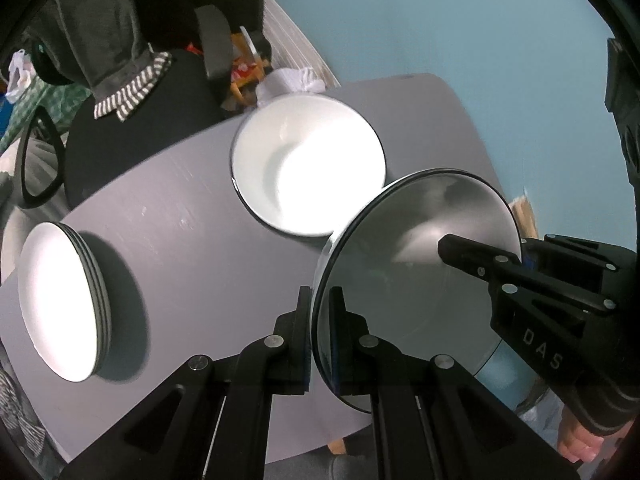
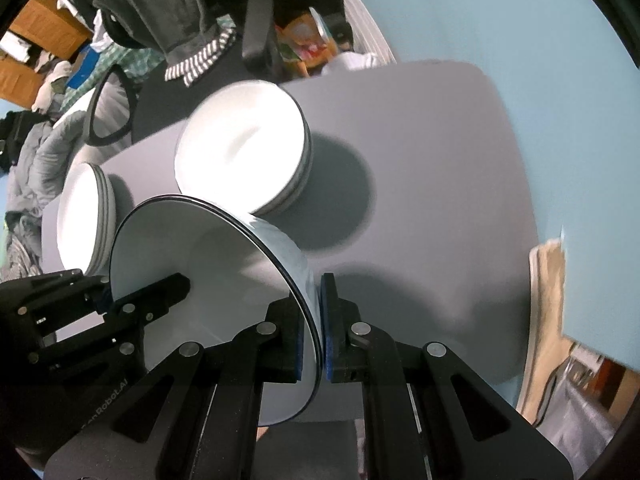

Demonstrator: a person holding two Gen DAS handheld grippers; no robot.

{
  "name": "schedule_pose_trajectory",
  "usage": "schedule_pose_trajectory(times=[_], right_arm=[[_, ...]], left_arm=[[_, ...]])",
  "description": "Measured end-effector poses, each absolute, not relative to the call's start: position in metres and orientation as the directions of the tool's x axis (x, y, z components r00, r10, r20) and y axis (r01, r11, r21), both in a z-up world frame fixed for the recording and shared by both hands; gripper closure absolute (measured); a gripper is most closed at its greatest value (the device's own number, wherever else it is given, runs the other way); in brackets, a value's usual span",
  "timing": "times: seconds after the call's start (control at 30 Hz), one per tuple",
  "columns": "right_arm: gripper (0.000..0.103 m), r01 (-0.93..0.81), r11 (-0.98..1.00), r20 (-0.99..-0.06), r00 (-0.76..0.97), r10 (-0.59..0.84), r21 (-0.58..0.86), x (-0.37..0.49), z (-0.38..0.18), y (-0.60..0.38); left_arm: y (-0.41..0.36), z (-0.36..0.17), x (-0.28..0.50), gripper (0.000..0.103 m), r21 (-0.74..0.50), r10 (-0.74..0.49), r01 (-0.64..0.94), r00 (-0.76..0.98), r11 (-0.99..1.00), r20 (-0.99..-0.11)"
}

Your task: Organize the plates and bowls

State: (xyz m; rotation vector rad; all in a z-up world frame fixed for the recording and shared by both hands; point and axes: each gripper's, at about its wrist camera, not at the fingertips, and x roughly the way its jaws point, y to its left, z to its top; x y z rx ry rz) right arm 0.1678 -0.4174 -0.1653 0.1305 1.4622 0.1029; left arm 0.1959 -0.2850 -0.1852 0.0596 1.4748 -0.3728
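Two tongs grip one white bowl (image 1: 416, 280) above the grey bench (image 1: 192, 208), each at an opposite side of its dark-edged rim. Largest, the bench carries a stack of white bowls (image 1: 308, 164) near its middle and a stack of white plates (image 1: 60, 304) well apart toward its edge. The held bowl, tilted on edge, hangs just beside the bowl stack; whether they touch cannot be told. Left tongs (image 1: 320, 320) are narrowed onto the rim, one finger inside and one outside. Right tongs (image 2: 314, 320) clamp the opposite rim likewise, blue pads (image 2: 329, 320) against the bowl wall
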Motion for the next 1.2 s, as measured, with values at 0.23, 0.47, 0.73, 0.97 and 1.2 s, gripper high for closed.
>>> schedule_pose_trajectory(times=[0.23,0.47,0.73,0.97,1.2], right_arm=[[0.095,-0.030,0.988,-0.981,0.121,0.154,0.151,0.195,-0.154,-0.412],[0.095,-0.044,0.988,-0.981,0.115,0.153,0.149,0.223,-0.159,-0.405],[0.095,-0.031,0.985,-0.982,0.079,0.173,0.171,0.252,-0.173,-0.411],[0.095,-0.039,0.985,-0.984,0.051,0.172,0.170,0.262,-0.180,-0.411],[0.095,-0.044,0.981,-0.982,0.025,0.189,0.188,0.266,-0.188,-0.412]], left_arm=[[-0.275,-0.179,0.224,0.096,-0.169,-0.195,0.242,0.087,0.955,-0.977],[-0.272,-0.182,0.253,0.096,-0.144,-0.170,0.212,0.110,0.967,-0.979],[-0.276,-0.198,0.276,0.096,-0.112,-0.136,0.213,0.098,0.971,-0.986],[-0.277,-0.210,0.287,0.096,-0.091,-0.109,0.213,0.074,0.973,-0.991],[-0.282,-0.217,0.290,0.096,-0.036,-0.054,0.237,0.071,0.971,-0.996]])
